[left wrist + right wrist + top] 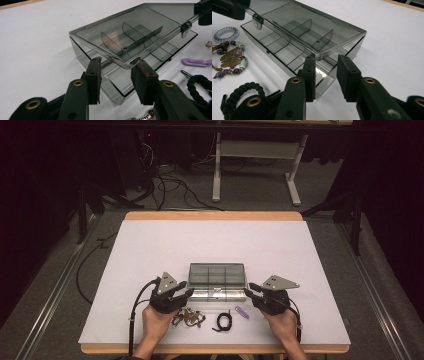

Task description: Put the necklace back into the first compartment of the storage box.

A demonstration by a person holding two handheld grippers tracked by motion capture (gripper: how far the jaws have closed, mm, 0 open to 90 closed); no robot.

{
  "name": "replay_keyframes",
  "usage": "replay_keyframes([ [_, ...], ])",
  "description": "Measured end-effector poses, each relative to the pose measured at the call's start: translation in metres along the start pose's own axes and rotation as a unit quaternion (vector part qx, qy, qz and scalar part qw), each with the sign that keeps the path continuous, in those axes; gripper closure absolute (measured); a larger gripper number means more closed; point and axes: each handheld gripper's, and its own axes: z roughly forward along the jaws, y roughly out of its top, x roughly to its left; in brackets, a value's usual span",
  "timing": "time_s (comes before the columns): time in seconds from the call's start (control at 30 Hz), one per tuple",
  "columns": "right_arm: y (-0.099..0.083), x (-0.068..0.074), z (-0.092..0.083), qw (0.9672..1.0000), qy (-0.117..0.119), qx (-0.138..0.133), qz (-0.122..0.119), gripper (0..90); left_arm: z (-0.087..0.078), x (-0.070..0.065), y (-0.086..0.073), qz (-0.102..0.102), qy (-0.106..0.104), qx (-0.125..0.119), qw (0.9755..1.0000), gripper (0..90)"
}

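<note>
**Op:** Near the front edge of the table [150, 235] I've got the box [218, 275], smoked clear plastic with dividers inside. Its lid [130, 30] is raised partway, hinged at the far side.

**Eng:** Grippers?

**Op:** 1 at each end of the box. Left gripper [117, 75] sits at the left end, jaws apart, released. Lid's front corner is just beyond the pads [143, 80]; I see no contact.

**Eng:** Right one?

**Op:** Right gripper [325, 75] mirrors it at the right end. Jaws also apart, nothing pinched, lid corner and box wall just ahead of them.

**Eng:** So the lid is held by what?

**Op:** Can't tell from my views. Neither set of pads presses on it.

**Eng:** Other items?

**Op:** Between my hands, in front of the box: beaded jewellery [230, 60] with a gold leaf pendant, a spiral hair tie [226, 33], a black braided cord [223, 321], a purple clip [242, 312]. All on the table, outside the box.
</note>
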Motion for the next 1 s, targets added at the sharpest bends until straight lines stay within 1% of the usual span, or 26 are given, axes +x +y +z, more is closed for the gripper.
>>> replay_keyframes([
  [0.03,0.000,-0.001,0.000,1.0000,-0.001,-0.001,0.001,66.3,0.000,0.000,0.001,0.000,0.000,0.000,1.0000,59.1],
  [0.07,0.001,-0.002,0.000,1.0000,-0.001,-0.004,-0.003,64.1,0.001,0.002,0.002,-0.006,0.003,-0.003,1.0000,56.9],
  [0.1,0.001,-0.002,0.000,1.0000,-0.001,-0.004,-0.003,64.1,0.001,0.002,0.002,-0.006,0.003,-0.003,1.0000,55.3],
  [0.13,0.001,-0.002,0.001,1.0000,0.001,-0.008,-0.001,62.8,0.002,0.003,0.004,-0.006,0.006,0.002,1.0000,53.9],
  [0.27,0.003,-0.004,0.002,0.9999,0.002,-0.011,-0.005,61.2,0.004,0.000,0.006,-0.003,-0.001,0.002,1.0000,52.2],
  [0.33,0.006,-0.004,0.003,1.0000,0.002,-0.006,-0.005,59.7,0.007,0.000,0.006,-0.003,-0.005,0.003,1.0000,51.2],
  [0.37,0.007,-0.005,0.003,0.9999,0.001,-0.007,-0.009,59.5,0.007,0.000,0.006,-0.003,-0.005,0.003,1.0000,51.0],
  [0.43,0.009,-0.005,0.003,0.9999,0.000,-0.008,-0.008,59.4,0.009,0.000,0.008,-0.003,-0.005,0.006,1.0000,50.6],
  [0.47,0.010,-0.005,0.003,0.9999,0.001,-0.010,-0.010,59.3,0.009,0.000,0.009,-0.007,-0.008,0.003,0.9999,50.3],
  [0.5,0.012,-0.005,0.004,0.9999,0.002,-0.010,-0.009,59.1,0.010,0.001,0.012,-0.018,-0.011,-0.003,0.9998,49.8],
  [0.57,0.013,-0.005,0.004,0.9999,0.003,-0.009,-0.009,59.0,0.010,0.001,0.012,-0.021,-0.011,-0.004,0.9997,49.7],
  [0.6,0.015,-0.007,0.005,0.9999,0.005,-0.009,-0.013,58.4,0.012,0.003,0.013,-0.027,-0.012,-0.002,0.9996,49.5],
  [0.63,0.015,-0.007,0.005,0.9999,0.005,-0.009,-0.013,58.4,0.012,0.003,0.013,-0.027,-0.012,-0.002,0.9996,49.4],
  [0.67,0.018,-0.008,0.005,0.9998,0.004,-0.011,-0.014,57.3,0.014,0.005,0.014,-0.027,-0.018,-0.001,0.9995,48.9],
  [0.73,0.019,-0.008,0.005,0.9997,0.002,-0.016,-0.018,57.3,0.015,0.006,0.014,-0.028,-0.019,0.000,0.9994,47.9],
  [0.77,0.023,-0.009,0.006,0.9996,-0.003,-0.017,-0.024,57.0,0.017,0.008,0.015,-0.025,-0.016,0.002,0.9995,47.3],
  [0.8,0.023,-0.009,0.006,0.9996,-0.003,-0.017,-0.024,57.0,0.018,0.008,0.015,-0.023,-0.016,0.001,0.9996,47.3],
  [0.93,0.028,-0.012,0.010,0.9996,-0.005,-0.020,-0.022,56.8,0.023,0.004,0.021,-0.015,-0.020,-0.006,0.9997,45.8],
  [0.97,0.028,-0.013,0.010,0.9995,-0.005,-0.020,-0.023,56.9,0.023,0.004,0.021,-0.015,-0.020,-0.006,0.9997,45.7],
  [1.0,0.028,-0.014,0.011,0.9995,-0.004,-0.023,-0.020,56.8,0.026,0.003,0.022,-0.011,-0.020,-0.004,0.9997,45.6],
])
